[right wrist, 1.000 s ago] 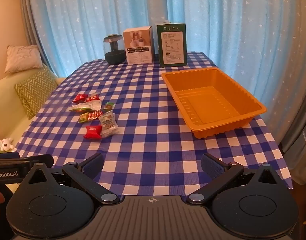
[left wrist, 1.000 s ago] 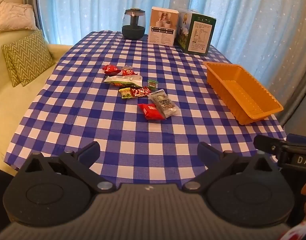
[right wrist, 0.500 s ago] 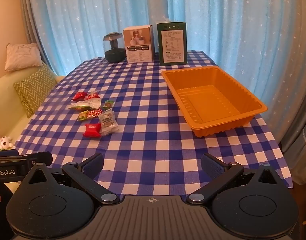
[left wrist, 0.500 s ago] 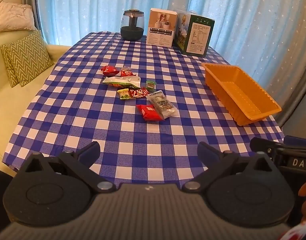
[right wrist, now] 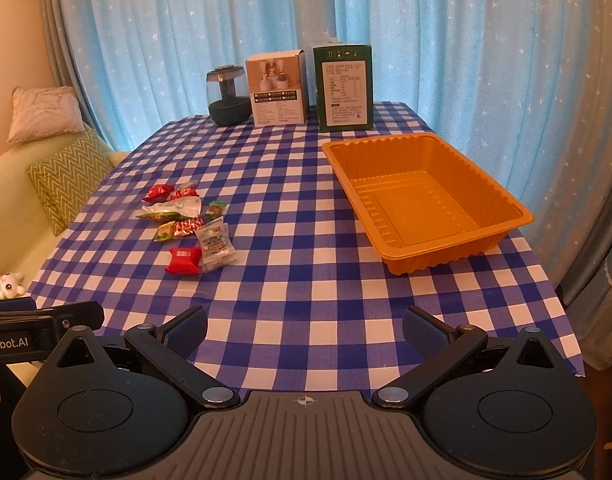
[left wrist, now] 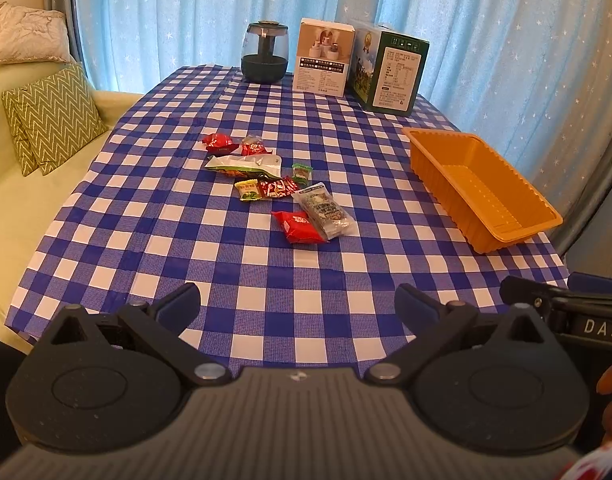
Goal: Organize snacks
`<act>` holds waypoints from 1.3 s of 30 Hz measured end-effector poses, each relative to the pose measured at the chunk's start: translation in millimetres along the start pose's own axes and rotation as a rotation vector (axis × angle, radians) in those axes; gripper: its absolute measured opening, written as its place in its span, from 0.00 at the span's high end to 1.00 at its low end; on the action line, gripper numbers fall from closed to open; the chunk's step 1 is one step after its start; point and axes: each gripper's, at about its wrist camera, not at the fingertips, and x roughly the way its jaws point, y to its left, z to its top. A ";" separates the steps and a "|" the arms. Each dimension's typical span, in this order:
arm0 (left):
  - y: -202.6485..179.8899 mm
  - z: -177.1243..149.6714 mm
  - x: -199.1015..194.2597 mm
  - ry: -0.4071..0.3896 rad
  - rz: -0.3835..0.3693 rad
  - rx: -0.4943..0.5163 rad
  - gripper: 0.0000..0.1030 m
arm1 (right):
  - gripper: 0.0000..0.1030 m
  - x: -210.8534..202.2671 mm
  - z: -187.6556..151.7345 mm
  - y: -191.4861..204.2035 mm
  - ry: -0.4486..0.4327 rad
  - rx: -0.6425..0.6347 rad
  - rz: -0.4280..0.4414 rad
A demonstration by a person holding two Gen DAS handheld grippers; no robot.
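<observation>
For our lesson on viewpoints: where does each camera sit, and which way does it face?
Left wrist: behind the open left claw at the table's near edge, facing the snacks; tray to its right.
Right wrist: behind the open right claw, facing the empty tray.
Shared: snacks, tray, boxes.

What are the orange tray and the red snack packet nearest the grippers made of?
Orange rectangular tray: looks like thin moulded plastic, semi-gloss; ribbed walls, ridged floor and a rolled rim suggest thermoforming. Red pillow-shaped snack packet: probably glossy plastic film; it is puffed, with crimped ends and highlights. A foil lining cannot be told.
</observation>
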 end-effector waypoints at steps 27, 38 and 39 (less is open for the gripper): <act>-2.7 1.2 0.4 0.002 -0.003 0.003 0.00 | 0.00 -1.8 1.4 -1.9 -0.005 0.001 -0.001; -3.5 1.0 0.5 0.001 -0.001 0.004 0.00 | 0.00 -2.1 2.5 -2.0 -0.003 0.002 -0.003; -3.4 1.0 0.6 0.001 -0.002 0.004 0.00 | 0.00 -2.1 2.7 -2.1 -0.003 0.002 -0.003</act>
